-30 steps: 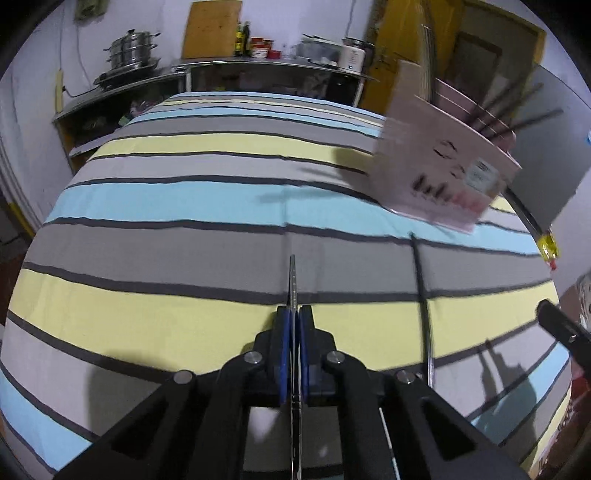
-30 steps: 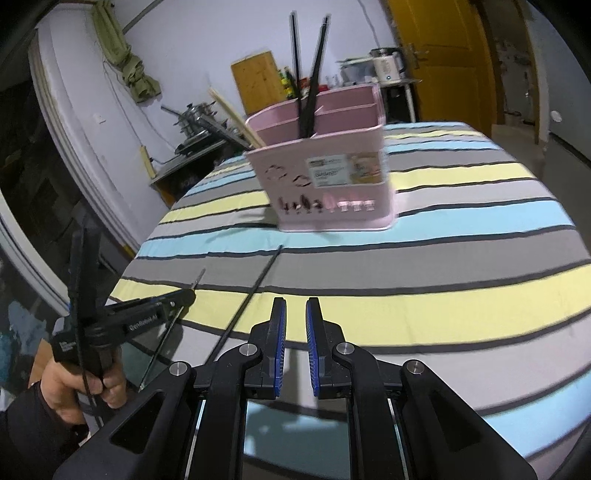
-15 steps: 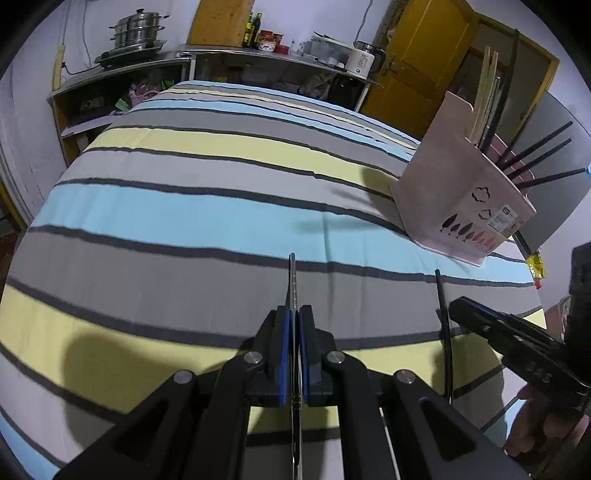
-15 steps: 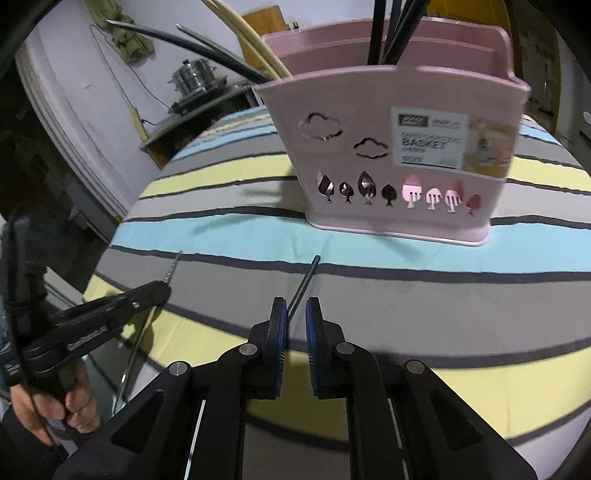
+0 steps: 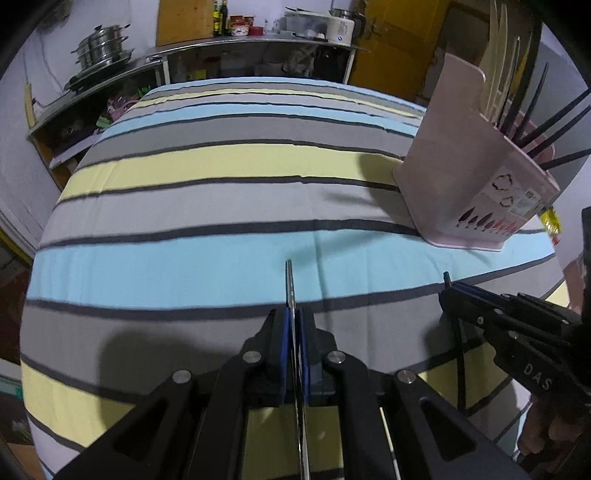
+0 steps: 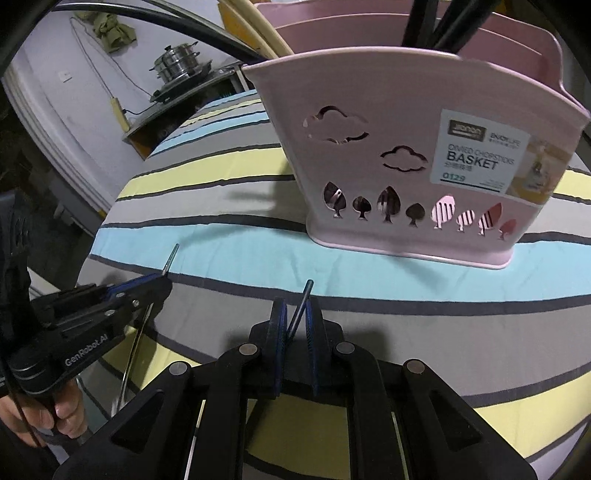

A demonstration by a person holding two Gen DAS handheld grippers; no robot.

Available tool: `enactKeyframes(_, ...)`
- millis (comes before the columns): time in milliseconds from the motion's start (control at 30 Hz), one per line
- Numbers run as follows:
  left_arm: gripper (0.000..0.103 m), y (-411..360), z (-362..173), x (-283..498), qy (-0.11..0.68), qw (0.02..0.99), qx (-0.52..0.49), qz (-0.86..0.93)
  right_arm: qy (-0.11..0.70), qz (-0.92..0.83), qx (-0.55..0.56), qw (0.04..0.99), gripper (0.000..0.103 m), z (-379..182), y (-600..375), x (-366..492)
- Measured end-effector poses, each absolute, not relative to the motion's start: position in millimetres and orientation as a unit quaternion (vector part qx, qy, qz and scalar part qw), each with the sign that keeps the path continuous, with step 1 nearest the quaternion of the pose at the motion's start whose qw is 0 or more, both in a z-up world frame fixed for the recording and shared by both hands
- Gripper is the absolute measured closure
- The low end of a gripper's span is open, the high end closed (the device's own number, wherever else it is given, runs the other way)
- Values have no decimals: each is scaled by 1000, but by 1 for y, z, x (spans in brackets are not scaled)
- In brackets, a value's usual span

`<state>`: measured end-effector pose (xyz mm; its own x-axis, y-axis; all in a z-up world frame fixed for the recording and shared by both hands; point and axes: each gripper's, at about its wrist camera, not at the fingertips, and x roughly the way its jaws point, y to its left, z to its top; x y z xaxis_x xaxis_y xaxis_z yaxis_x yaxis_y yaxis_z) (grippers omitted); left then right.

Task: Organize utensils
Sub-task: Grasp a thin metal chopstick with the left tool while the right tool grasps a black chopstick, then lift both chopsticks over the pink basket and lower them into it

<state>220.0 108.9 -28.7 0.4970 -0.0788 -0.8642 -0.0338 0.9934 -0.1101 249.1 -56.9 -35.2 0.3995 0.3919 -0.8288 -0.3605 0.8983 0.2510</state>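
A pink chopstick basket (image 6: pixel 406 155) stands on the striped tablecloth, with black and cream chopsticks sticking out; it also shows in the left wrist view (image 5: pixel 476 184) at the right. My left gripper (image 5: pixel 294 317) is shut on a thin metal chopstick (image 5: pixel 290 284) whose tip points forward; it also shows in the right wrist view (image 6: pixel 147 284) at the left. My right gripper (image 6: pixel 295 317) has its jaws around a dark chopstick (image 6: pixel 301 302) with a gap left on both sides; it lies on the cloth just short of the basket. That gripper also shows in the left wrist view (image 5: pixel 454 291).
The striped tablecloth (image 5: pixel 221 206) covers a round table. Behind it stand a shelf with steel pots (image 5: pixel 99 48), a counter with bottles and jars (image 5: pixel 243 29), and a yellow door (image 5: pixel 391 44). The table edge falls away at the left.
My right gripper has moved forward and down, so the dark chopstick now lies between its jaws and the basket looms closer. My left gripper has swung nearer the basket, still holding its chopstick.
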Motion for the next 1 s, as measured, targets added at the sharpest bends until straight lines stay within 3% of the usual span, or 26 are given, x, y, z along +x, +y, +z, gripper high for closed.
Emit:
enactKeyframes(400, 98, 121, -17, 205, 490, 863, -116, -30, 472, 252, 41, 844, 95, -10, -76, 237)
enactKeyframes(1000, 98, 88, 98, 167, 387, 913, -100, -87, 339, 276, 47, 898, 99, 108, -117, 192)
